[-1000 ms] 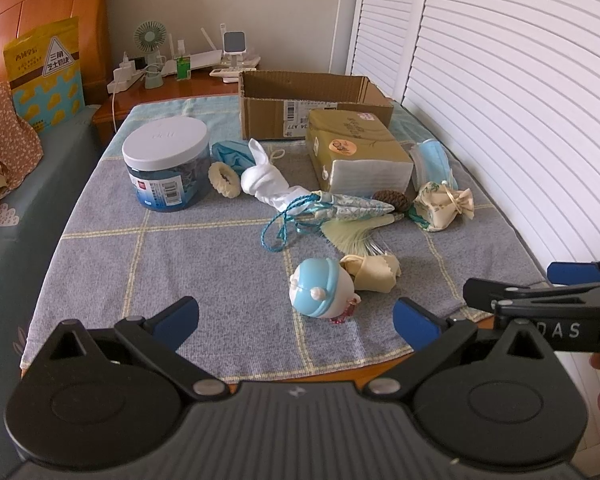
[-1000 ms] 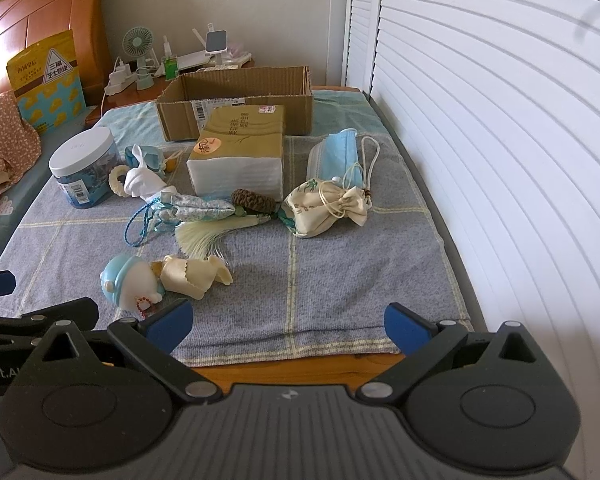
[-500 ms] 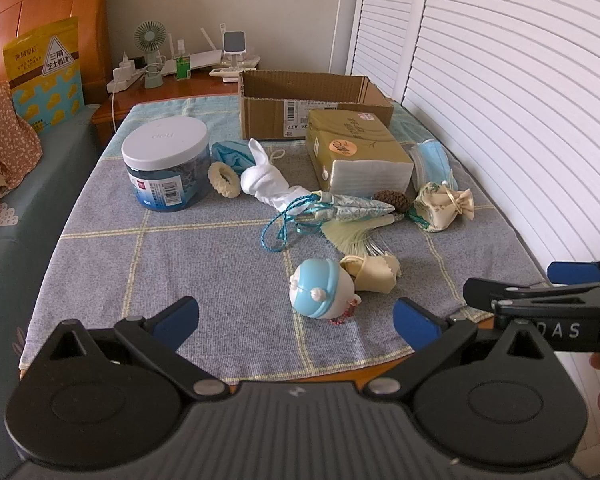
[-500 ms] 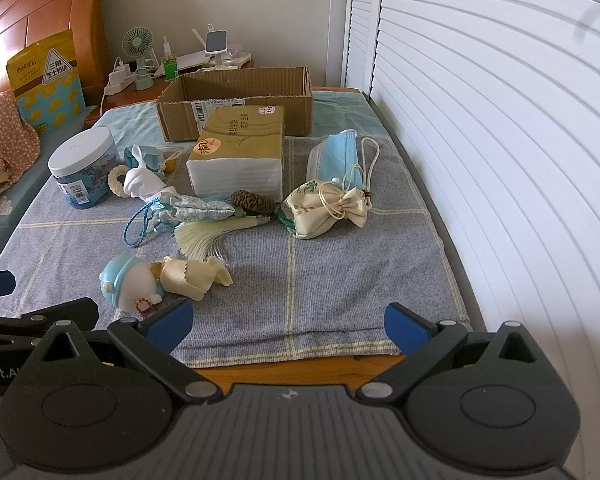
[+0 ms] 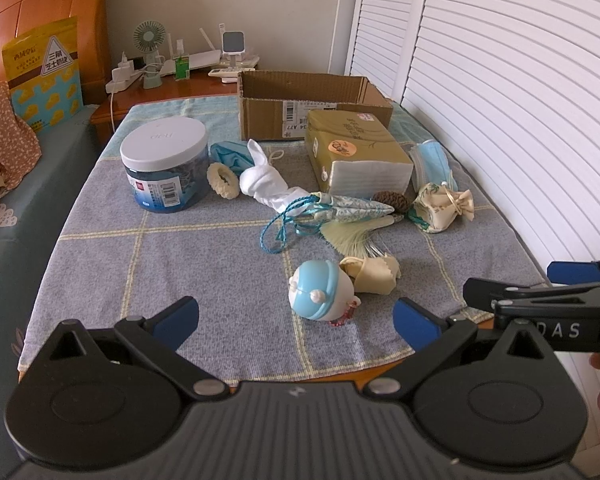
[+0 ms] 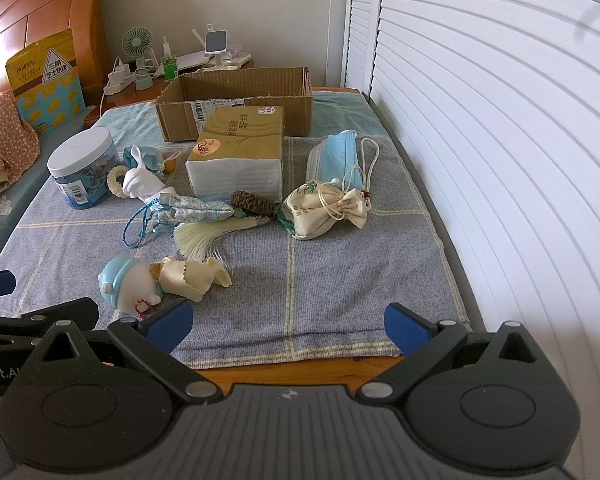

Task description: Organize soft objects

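A: What's nearest me?
B: Both jaws apart, empty: left hand-held gripper (image 5: pixel 296 316), right hand-held gripper (image 6: pixel 288 320), at the counter (image 6: pixel 340 280) edge.
A: I see the doll (image 5: pixel 322 290) just ahead.
B: Farther: drawstring pouch (image 6: pixel 324 208), face mask (image 6: pixel 336 156), then cardboard box (image 6: pixel 236 100).

Grey cloth (image 5: pixel 204 264) w/ yellow grid; blue mask (image 6: pixel 336 156); brown box (image 6: pixel 236 116).
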Motion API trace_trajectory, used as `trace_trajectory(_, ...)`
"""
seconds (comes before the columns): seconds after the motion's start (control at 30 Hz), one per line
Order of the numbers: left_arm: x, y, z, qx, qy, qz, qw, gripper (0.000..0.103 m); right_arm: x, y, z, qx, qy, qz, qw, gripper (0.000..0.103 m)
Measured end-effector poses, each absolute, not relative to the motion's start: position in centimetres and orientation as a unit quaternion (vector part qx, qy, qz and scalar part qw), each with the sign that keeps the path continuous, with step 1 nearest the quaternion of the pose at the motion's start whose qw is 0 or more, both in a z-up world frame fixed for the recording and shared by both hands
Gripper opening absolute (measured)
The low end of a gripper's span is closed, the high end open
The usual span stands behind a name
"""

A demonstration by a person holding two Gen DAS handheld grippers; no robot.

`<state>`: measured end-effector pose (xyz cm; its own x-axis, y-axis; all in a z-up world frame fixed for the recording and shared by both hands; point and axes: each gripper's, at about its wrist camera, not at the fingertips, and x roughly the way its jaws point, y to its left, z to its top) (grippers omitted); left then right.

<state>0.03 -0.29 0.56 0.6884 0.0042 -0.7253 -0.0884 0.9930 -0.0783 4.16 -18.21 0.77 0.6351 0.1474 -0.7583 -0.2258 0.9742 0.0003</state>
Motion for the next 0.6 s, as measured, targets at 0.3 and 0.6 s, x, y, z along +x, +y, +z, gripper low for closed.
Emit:
trace_trajectory(0.3, 0.44, -0.35, 0.6, -0.048, 0.39, 0.016, 0.919, 0.102, 4.41, -18.29, 0.8, -0.048, 0.414, 0.105, 0.903, 0.103)
trace_trajectory(0.6, 0.78, -0.04, 0.44, -0.029, 0.376, -0.011, 0.926, 0.102, 4.45, -18.09, 0.76, -0.057, 0.405, 0.114, 0.906, 0.103)
